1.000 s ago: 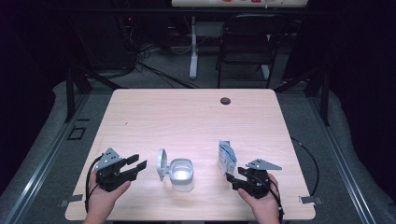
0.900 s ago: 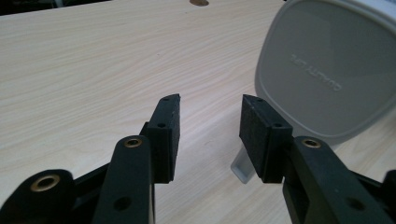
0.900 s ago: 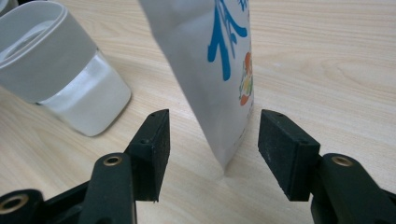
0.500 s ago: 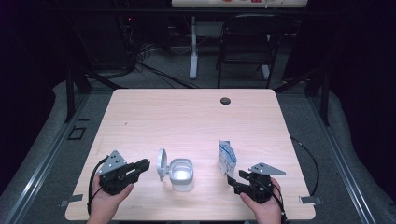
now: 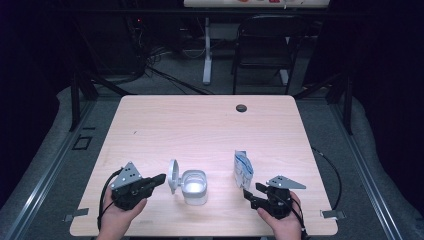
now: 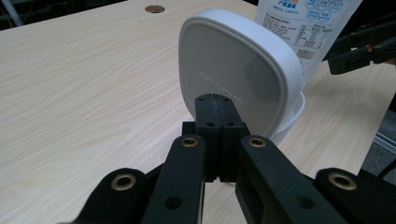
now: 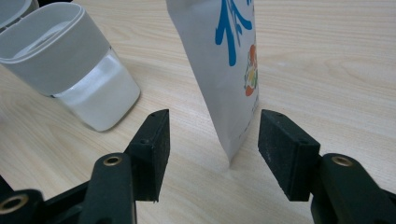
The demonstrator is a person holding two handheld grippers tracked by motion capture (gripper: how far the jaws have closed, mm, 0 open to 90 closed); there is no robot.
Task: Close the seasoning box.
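Observation:
A white container (image 5: 194,187) stands near the table's front edge, its flip lid (image 5: 173,176) raised on the left side. My left gripper (image 5: 159,178) points at the back of that lid (image 6: 238,74). Its jaws (image 6: 213,100) have just been closing and now stand shut, pad against pad, with nothing between them. A white and blue printed pouch (image 5: 243,168) stands upright to the right of the container. My right gripper (image 5: 253,191) is open just before the pouch (image 7: 219,60), whose near bottom corner sits in the gap between the fingers (image 7: 154,144) untouched.
The wooden table (image 5: 200,130) has a round cable hole (image 5: 241,108) near its far edge. A dark chair (image 5: 265,50) and desk legs stand beyond the table. The right gripper (image 6: 359,46) shows past the pouch (image 6: 308,23) in the left gripper view.
The left gripper's jaws went from wide open to shut, and that hand edged slightly right toward the lid. The right gripper, container and pouch stayed put.

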